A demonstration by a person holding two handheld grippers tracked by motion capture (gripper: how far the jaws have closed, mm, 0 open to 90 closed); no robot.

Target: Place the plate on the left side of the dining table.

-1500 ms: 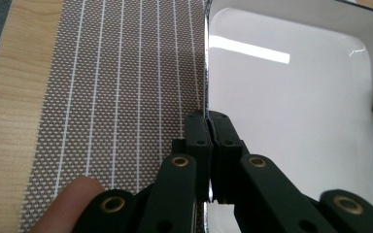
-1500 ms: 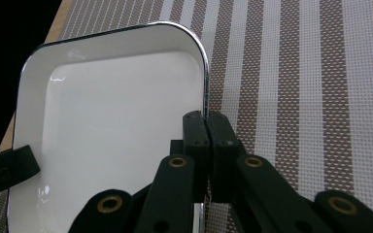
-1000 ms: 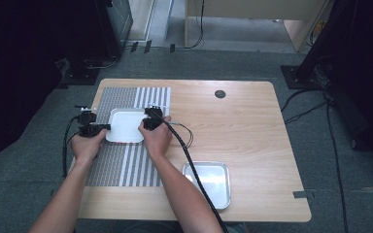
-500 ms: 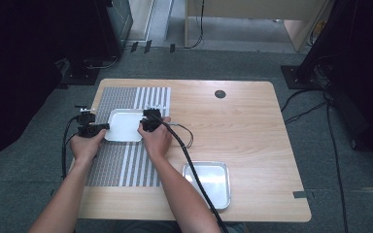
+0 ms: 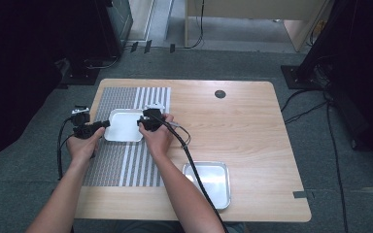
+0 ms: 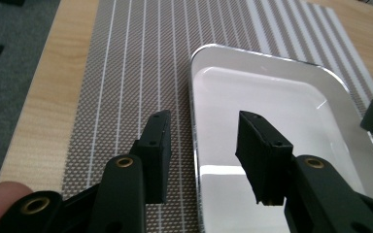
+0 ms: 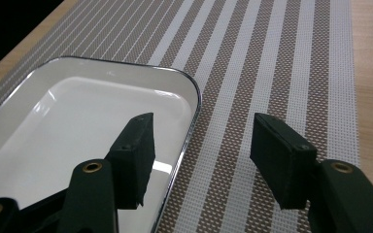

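White enamel tray (image 5: pixel 124 125) on striped placemat (image 5: pixel 126 160): stiff, light, slippery; best gripped at rim. Left tool (image 6: pixel 201 138) and right tool (image 7: pixel 199 141), just opened, straddling opposite rims, unclamped.

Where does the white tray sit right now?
In the high view the white tray lies on the striped mat, left of the table's centre, between the left tongs and right tongs.

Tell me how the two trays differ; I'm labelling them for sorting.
The white tray lies on the striped mat, between both tools; the metal tray sits on bare wood near the table's front edge, untouched. The white tray looks enamelled, the metal tray silvery. Both are shallow, rounded rectangles, empty.
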